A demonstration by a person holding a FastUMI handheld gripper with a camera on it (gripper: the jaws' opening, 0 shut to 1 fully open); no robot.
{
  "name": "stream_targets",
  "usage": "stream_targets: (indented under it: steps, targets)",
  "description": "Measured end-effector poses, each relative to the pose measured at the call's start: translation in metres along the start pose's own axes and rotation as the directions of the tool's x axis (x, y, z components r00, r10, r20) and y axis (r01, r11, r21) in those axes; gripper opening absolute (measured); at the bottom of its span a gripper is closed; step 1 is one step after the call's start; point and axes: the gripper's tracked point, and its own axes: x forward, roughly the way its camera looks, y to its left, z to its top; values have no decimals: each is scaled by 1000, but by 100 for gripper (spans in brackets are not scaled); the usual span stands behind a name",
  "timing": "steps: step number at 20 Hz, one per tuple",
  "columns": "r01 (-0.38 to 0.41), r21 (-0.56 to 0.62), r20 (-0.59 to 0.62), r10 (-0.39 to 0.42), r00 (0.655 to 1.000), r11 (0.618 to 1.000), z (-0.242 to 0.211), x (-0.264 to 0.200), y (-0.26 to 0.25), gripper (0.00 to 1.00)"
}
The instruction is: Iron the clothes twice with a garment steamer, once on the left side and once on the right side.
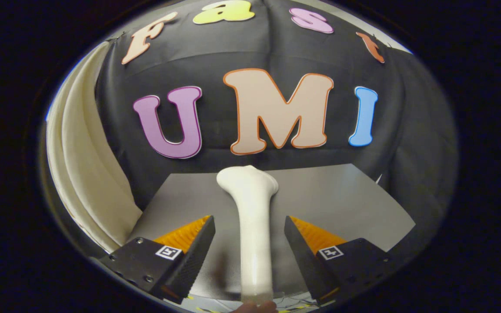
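I see gripper [249, 234] open, fingers apart either side of steamer [252, 226] standing on table [342, 195]. Looks rigid, smooth, maybe slippery, top-heavy; I'd clamp mid-handle. Cloth [85, 174] hangs beyond, left.

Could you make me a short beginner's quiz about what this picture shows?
1. True or false: the jaws of the gripper are clamped tight on the white steamer.
2. Where does the steamer stand relative to the jaws?
A. between them
B. far beyond them
C. off to one side of them
3. Fill in: the steamer stands on a grey ____.

Key
1. False: the jaws are open, with a gap on each side of the steamer's handle.
2. A
3. table, in front of the black cloth wall, with a cream curtain at its side.
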Motion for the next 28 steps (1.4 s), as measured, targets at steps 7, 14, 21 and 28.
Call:
stream_targets:
  steps: [7,14,21,28]
  targets:
    - [75,40,-179,-66,982,996,-14,18,-3,87]
    - [80,32,-183,-72,980,996,-4,35,-8,69]
    - [120,-29,-136,-123,983,992,-1,29,-7,42]
    - [57,39,32,-58,998,998,-21,-38,19,36]
